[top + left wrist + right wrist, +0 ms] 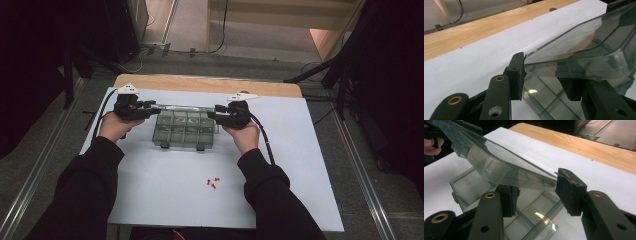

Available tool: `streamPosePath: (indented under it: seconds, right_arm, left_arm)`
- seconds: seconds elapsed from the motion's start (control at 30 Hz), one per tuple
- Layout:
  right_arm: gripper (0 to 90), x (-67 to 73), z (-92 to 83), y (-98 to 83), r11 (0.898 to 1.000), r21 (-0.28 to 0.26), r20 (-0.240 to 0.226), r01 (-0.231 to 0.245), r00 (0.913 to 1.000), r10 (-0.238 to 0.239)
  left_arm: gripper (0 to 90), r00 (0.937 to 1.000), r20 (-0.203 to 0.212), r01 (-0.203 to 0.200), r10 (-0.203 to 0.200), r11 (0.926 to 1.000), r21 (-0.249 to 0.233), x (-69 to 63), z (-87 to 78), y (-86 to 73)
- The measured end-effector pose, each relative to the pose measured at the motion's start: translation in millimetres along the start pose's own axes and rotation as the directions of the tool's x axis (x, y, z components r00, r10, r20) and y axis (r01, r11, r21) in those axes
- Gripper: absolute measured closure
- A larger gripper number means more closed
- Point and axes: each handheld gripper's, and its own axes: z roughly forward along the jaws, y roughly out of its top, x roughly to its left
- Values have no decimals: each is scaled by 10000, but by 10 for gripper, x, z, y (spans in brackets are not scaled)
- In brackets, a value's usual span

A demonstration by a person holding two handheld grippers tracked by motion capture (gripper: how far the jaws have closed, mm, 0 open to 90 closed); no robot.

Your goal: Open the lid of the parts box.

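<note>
A clear plastic compartment box (185,131) sits on the white sheet (165,190), its hinged lid (180,106) tilted up over the far edge. My left gripper (152,105) is at the lid's left end. In the left gripper view the lid (584,42) runs between the jaws, and my left gripper (545,80) is shut on its corner. My right gripper (212,111) is at the lid's right end. In the right gripper view the lid (499,162) lies between the pads of my right gripper (539,196), which stand slightly apart from it.
Three small red parts (213,182) lie on the sheet near the person's right sleeve. A strip of bare wooden tabletop (200,82) shows beyond the sheet. The box's open compartments (471,187) are under the lid. Cables trail from both grippers.
</note>
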Motion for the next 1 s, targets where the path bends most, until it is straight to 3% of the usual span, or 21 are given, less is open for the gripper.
streamPosePath:
  seconds: [0.57,1.0]
  right_arm:
    - [563,-78,61,37,10000,-65,26,62,10000,-61]
    - [607,-156,128,6,9984,-222,63,-512,9987,514]
  left_arm:
    - [577,9999,32,110,-110,9999,-100,6,-9,4]
    - [577,9979,-311,569,-575,9982,-205,34,86,-1]
